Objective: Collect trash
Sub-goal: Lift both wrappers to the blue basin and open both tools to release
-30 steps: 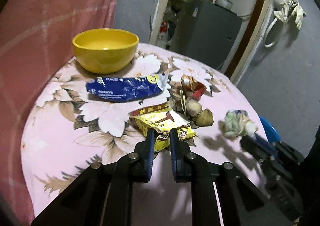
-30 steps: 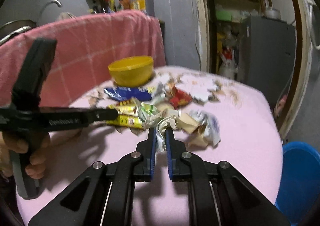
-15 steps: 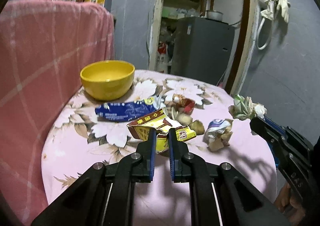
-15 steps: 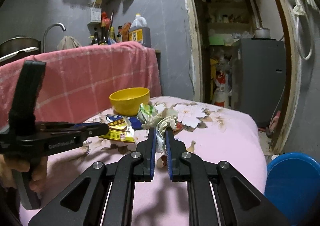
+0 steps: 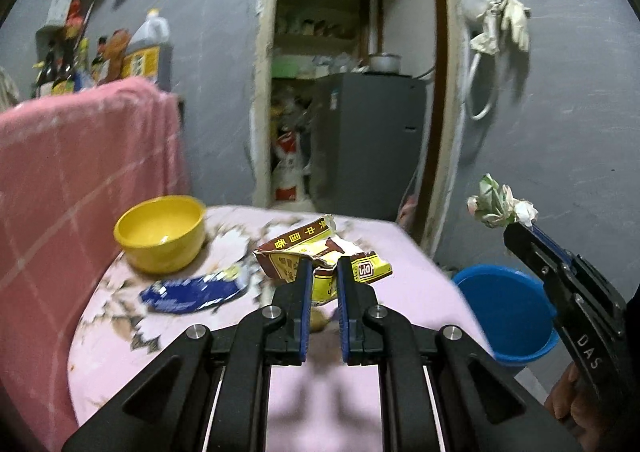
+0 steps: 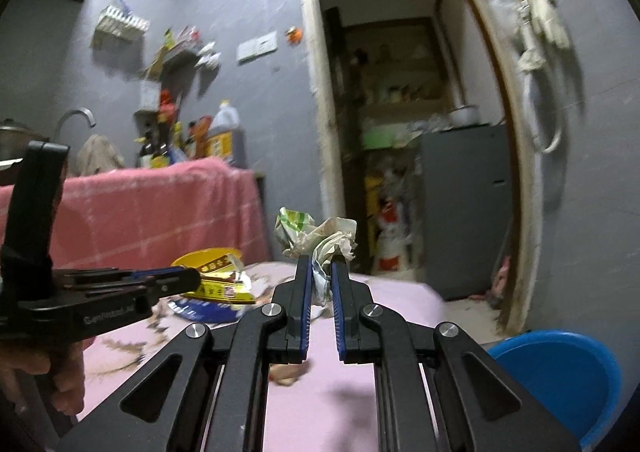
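My left gripper (image 5: 323, 266) is shut on a yellow and brown snack wrapper (image 5: 320, 256) and holds it lifted above the pink flowered table (image 5: 408, 288). My right gripper (image 6: 321, 266) is shut on a crumpled white and green paper wad (image 6: 316, 236), also lifted; the wad shows in the left wrist view (image 5: 500, 202) to the right of the table, above a blue bucket (image 5: 504, 312). The bucket also shows at the lower right of the right wrist view (image 6: 560, 376). A blue wrapper (image 5: 192, 290) lies on the table.
A yellow bowl (image 5: 160, 232) stands at the table's far left, in front of a pink checked cloth (image 5: 80, 180). A small brown scrap (image 5: 318, 320) lies on the table under my left gripper. A doorway with a grey fridge (image 5: 368, 140) is behind the table.
Both grippers have risen with their loads. The snack wrapper has left the table, and the paper wad has moved right towards the blue bucket.
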Tool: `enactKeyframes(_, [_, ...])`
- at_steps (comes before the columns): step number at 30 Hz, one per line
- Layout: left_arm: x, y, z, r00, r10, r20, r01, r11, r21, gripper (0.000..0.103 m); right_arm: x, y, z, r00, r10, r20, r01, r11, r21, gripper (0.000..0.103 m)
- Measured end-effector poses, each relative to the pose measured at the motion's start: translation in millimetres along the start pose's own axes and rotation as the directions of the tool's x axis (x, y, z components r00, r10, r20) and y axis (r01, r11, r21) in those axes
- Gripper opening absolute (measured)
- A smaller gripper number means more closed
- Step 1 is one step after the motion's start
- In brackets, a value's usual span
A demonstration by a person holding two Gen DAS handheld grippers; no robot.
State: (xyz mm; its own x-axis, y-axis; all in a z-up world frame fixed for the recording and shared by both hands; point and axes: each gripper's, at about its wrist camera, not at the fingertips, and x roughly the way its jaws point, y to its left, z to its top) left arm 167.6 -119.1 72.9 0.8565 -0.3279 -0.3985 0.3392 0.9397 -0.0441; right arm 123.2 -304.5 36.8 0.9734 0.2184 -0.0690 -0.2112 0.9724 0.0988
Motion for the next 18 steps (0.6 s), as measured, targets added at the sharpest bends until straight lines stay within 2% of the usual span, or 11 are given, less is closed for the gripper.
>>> enactKeyframes(8, [17, -57, 23, 0.992, -0.122, 0.039, 0.120, 0.992, 0.048, 0.009, -20, -38, 5, 0.983, -0.175, 0.051, 0.175, 0.984, -0.001, 0.008])
enactKeyframes(12, [33, -90, 26, 0.984, -0.177, 0.032, 0.173, 0.980, 0.096, 0.009, -23, -64, 1, 0.966, -0.256, 0.025, 0.255, 0.966, 0.037, 0.008])
enactKeyframes(18, [62, -135, 21, 0.972, -0.235, -0.014, 0.234, 0.957, 0.168, 0.009, -22, -101, -9, 0.926, -0.372, -0.061, 0.376, 0.922, 0.093, 0.008])
